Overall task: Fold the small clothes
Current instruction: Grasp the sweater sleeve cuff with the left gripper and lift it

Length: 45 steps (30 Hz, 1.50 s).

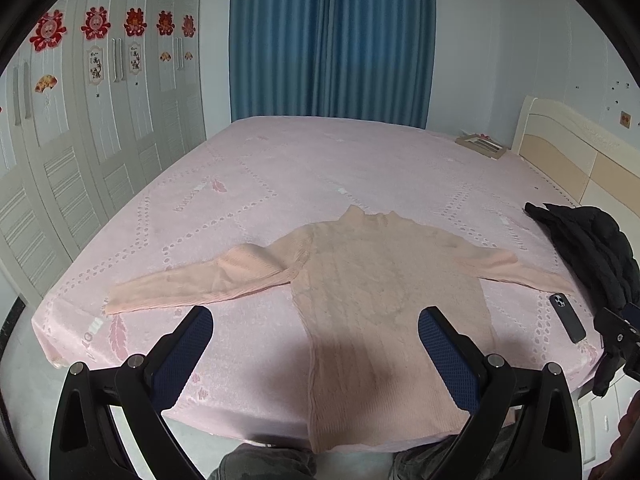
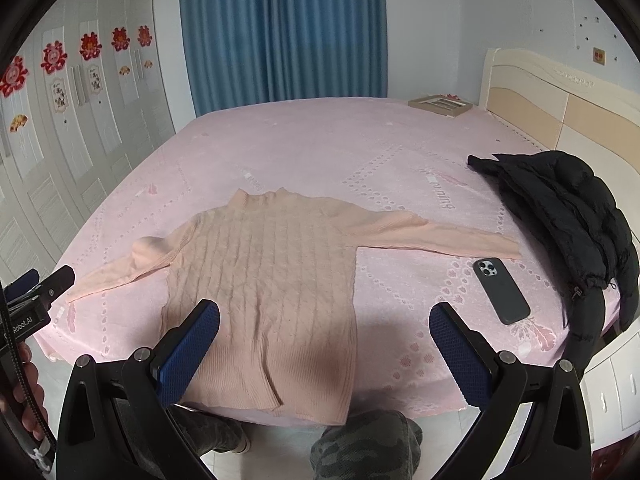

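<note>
The bed [image 2: 280, 140] is under a pink sheet, and the sweater [image 2: 268, 276] lies flat on it near my edge, front side up, both sleeves spread out, hem at the edge. A black jacket [image 2: 560, 216] and a phone [image 2: 502, 290] lie to its right, apart from it. I hold my left hand-held gripper [image 1: 316, 344] and right hand-held gripper [image 2: 324, 340] above the hem, both wide open and empty. I think folding is not yet begun; next I must take a sleeve and bring it across the body. On the left tool I read "Robot.AI".
</note>
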Each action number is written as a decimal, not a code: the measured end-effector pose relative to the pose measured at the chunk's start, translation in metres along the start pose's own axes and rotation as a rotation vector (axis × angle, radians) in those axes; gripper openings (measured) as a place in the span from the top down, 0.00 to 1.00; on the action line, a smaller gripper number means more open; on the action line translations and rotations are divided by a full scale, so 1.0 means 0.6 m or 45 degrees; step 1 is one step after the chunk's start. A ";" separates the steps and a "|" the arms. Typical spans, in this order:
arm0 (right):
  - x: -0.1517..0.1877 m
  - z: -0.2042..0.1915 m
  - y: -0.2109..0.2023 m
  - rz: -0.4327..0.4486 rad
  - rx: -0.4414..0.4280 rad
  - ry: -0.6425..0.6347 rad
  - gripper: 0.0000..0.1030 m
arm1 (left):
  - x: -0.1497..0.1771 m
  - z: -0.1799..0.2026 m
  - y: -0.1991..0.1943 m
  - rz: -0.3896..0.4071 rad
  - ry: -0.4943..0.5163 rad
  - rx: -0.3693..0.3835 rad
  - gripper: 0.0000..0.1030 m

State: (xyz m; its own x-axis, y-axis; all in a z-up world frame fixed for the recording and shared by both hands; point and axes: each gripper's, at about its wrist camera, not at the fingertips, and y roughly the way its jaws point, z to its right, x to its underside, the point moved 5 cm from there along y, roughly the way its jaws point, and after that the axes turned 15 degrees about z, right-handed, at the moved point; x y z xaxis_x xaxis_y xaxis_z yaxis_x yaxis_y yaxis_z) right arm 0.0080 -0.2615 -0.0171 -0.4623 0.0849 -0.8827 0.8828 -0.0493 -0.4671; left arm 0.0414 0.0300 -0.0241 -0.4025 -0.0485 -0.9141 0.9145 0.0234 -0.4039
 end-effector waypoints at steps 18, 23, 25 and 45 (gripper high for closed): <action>0.051 -0.167 0.271 -0.114 -0.252 -0.027 0.00 | 0.177 -0.296 0.216 -0.177 -0.497 -0.183 0.13; 0.098 -0.192 0.342 -0.151 -0.297 0.019 0.01 | 0.207 -0.424 0.264 -0.159 -0.722 -0.283 0.14; 0.121 -0.195 0.359 -0.148 -0.302 0.008 0.01 | 0.220 -0.455 0.285 -0.180 -0.798 -0.323 0.26; 0.027 -0.177 0.396 -0.023 -0.233 -0.068 0.02 | 0.118 -0.535 0.385 -0.079 -0.632 -0.585 0.93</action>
State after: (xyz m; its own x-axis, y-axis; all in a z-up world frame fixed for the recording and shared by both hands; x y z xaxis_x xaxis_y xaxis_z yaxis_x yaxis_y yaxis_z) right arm 0.2189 -0.1660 -0.1367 -0.4778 0.0309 -0.8779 0.8724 0.1337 -0.4701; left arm 0.2109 0.3527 -0.1932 -0.2867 -0.5133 -0.8089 0.7360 0.4225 -0.5290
